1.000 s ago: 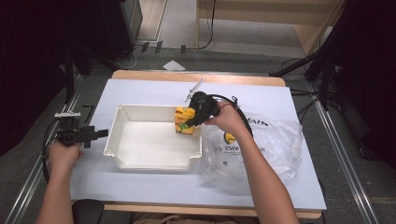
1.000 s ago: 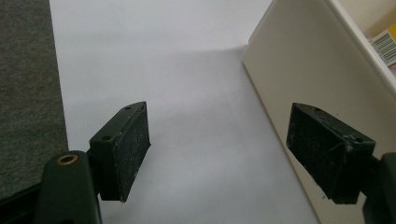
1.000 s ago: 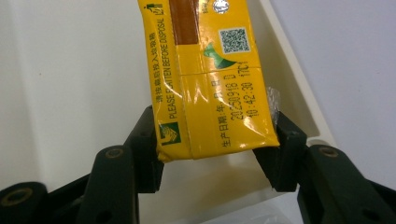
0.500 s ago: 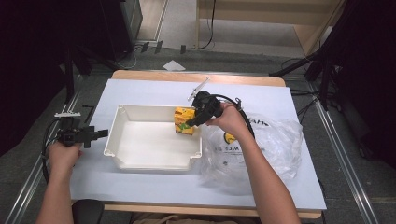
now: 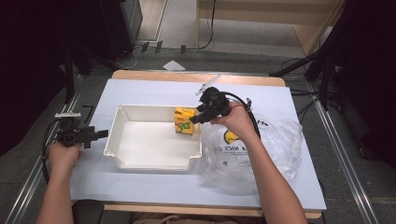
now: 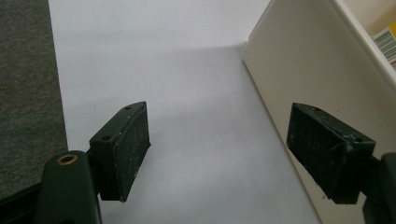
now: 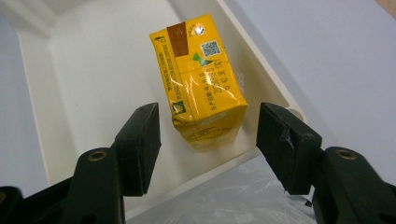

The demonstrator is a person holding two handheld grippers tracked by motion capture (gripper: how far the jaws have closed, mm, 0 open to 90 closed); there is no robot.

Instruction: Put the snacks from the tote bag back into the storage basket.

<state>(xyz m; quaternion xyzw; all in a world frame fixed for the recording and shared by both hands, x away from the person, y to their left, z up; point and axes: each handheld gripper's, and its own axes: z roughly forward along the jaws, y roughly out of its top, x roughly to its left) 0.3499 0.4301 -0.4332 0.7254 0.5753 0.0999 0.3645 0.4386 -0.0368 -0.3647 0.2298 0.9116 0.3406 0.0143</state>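
A yellow juice carton (image 5: 184, 120) (image 7: 201, 88) lies in the far right corner of the white tray (image 5: 149, 140) (image 7: 93, 79). My right gripper (image 5: 194, 120) (image 7: 210, 119) hovers just right of it. Its jaws have just been opening. The carton's near end sits between them with a gap on each side. My left gripper (image 5: 100, 134) (image 6: 219, 135) rests open and holds nothing, low over the white table cover beside the tray's left wall (image 6: 303, 60). A corner of the carton (image 6: 386, 39) peeks over that wall.
A crumpled clear plastic bag (image 5: 261, 144) (image 7: 233, 200) lies against the tray's right side, under my right forearm. The white cover (image 5: 154, 186) spreads over the wooden table. Dark stands and cables line the floor around it.
The right gripper has let go of the carton and drawn back a little to the right and up. The carton stays in the tray. The left hand has not moved.
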